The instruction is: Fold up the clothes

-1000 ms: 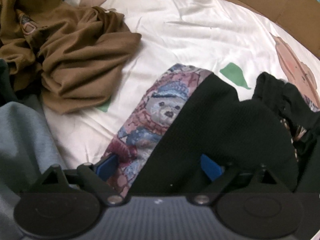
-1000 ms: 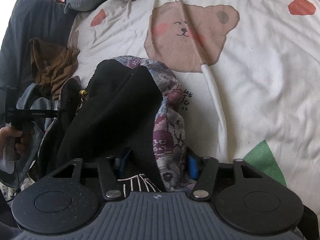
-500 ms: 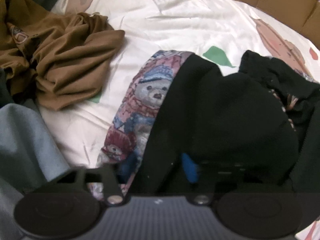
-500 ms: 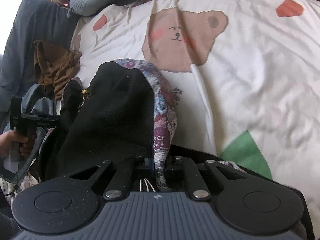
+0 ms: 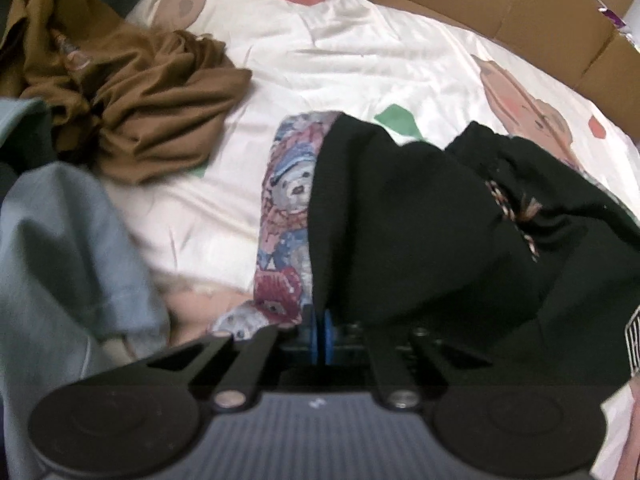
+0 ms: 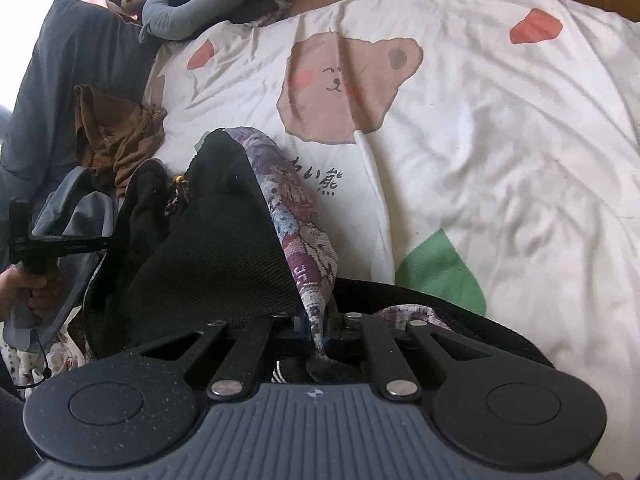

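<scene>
On the bear-print sheet (image 6: 500,140), both grippers (image 5: 320,336) (image 6: 316,334) clamp the black garment (image 5: 420,232); only the right view shows the hand (image 6: 28,292).

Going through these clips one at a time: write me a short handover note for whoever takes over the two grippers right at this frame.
Left gripper: shut on the edge of the black garment with the bear-print side.
Right gripper: shut on another edge of the same garment.
Garment: bunched on the white bear-print bedsheet, stretched between both grippers, not yet flat.
Brown garment and grey-blue garment lie crumpled at the side, untouched.
Done: both grips taken.
Left: probably spread the black garment flat, fold it, then fold the others.
</scene>
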A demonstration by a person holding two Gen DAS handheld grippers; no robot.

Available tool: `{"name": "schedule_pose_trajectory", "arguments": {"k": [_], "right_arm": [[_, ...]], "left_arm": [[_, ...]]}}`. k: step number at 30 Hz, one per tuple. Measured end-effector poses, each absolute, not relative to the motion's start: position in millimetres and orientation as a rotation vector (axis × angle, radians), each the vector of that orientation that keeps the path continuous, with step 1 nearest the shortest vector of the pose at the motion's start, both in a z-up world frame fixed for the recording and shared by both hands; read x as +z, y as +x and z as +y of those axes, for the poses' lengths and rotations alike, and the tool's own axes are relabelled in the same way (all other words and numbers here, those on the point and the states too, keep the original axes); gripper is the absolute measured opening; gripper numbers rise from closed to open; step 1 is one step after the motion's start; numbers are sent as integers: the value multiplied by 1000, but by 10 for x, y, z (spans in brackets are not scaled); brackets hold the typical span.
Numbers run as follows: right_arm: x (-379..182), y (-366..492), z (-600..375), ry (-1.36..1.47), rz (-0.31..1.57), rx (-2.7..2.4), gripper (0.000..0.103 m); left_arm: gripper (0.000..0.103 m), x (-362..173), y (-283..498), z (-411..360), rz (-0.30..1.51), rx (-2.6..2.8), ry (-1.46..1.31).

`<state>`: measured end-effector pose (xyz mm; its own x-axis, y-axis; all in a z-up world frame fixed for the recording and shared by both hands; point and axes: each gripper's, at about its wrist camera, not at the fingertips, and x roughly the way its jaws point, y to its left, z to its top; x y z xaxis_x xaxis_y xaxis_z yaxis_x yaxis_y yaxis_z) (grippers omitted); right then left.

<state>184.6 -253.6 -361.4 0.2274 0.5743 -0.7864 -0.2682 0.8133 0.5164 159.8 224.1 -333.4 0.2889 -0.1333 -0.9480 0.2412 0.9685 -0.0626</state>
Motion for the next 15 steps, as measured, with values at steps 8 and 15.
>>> {"name": "schedule_pose_trajectory", "arguments": {"k": [8, 15], "right_arm": [[-3560, 1746, -2627, 282, 1235, 570, 2], [-3621, 1643, -2726, 309, 1284, 532, 2]], "left_arm": [[4, -3337, 1231, 2371, 1342, -226, 51], [4, -3443, 891, 2511, 1421, -214, 24]]}}
